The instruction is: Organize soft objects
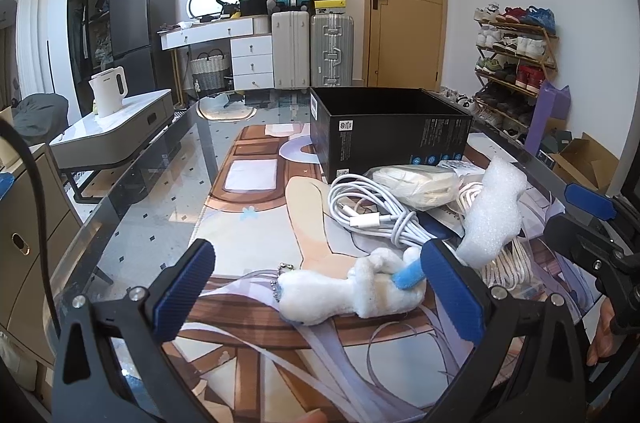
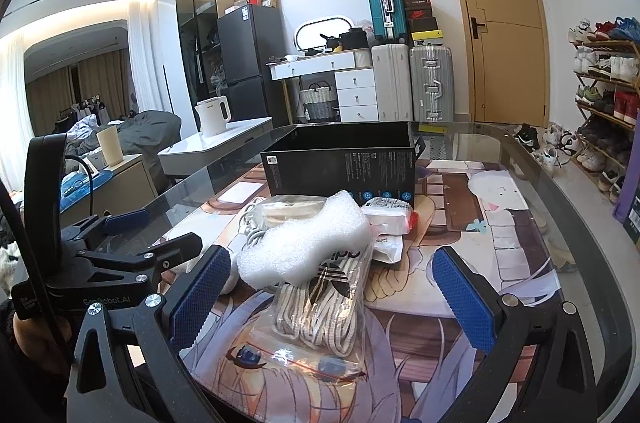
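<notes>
right wrist, foam atop laces bag

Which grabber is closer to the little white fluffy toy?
The left gripper. Its open fingers sit on either side of the white plush toy. The right gripper is off to the side, open around the bag of laces.

White cable partly under pouch, box print unreadable
</notes>
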The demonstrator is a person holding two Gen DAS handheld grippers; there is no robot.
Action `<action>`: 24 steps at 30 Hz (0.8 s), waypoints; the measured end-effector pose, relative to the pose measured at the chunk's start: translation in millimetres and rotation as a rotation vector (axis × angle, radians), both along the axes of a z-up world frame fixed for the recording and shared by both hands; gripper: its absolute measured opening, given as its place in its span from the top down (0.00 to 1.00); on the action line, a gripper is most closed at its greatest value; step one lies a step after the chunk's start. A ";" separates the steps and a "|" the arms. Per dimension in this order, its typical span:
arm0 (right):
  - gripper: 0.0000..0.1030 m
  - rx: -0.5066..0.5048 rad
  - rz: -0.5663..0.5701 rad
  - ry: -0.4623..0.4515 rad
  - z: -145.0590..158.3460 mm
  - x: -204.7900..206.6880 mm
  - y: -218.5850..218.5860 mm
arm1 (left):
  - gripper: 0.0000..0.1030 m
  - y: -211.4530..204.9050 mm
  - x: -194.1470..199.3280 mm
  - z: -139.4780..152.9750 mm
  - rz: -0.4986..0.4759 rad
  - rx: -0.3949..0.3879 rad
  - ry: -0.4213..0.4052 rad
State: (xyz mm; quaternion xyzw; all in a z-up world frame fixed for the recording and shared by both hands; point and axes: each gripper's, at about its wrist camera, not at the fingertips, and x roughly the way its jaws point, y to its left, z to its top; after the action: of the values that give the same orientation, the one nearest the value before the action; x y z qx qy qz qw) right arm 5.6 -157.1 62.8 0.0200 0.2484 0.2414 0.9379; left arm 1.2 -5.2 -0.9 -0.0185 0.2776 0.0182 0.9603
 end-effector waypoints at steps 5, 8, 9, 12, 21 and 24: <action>0.00 0.000 -0.001 -0.001 0.7 -0.8 0.2 | 0.00 -0.8 -1.0 -1.2 0.000 0.008 -0.003; 0.00 0.001 -0.001 -0.001 0.2 -1.2 0.5 | 0.00 -0.8 -1.4 -1.6 -0.001 0.008 -0.003; 0.00 -0.001 0.002 0.001 -0.1 -1.2 0.9 | 0.00 -0.6 -1.4 -1.8 0.000 0.009 -0.002; 0.00 -0.002 0.001 0.001 -1.0 -0.8 2.4 | 0.00 0.8 -2.7 -0.6 0.002 0.002 -0.004; 0.00 -0.006 0.003 0.001 -1.6 -0.8 2.9 | 0.00 1.7 -4.0 0.6 0.004 0.000 -0.004; 0.00 -0.006 0.002 0.002 -1.2 -0.8 3.3 | 0.00 2.1 -4.1 0.8 0.004 0.001 -0.005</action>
State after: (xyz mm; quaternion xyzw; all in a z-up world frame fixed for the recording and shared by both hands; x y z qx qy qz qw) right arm 4.9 -153.8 61.6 0.0172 0.2499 0.2417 0.9375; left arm -2.9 -3.1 -0.1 -0.0188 0.2753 0.0200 0.9610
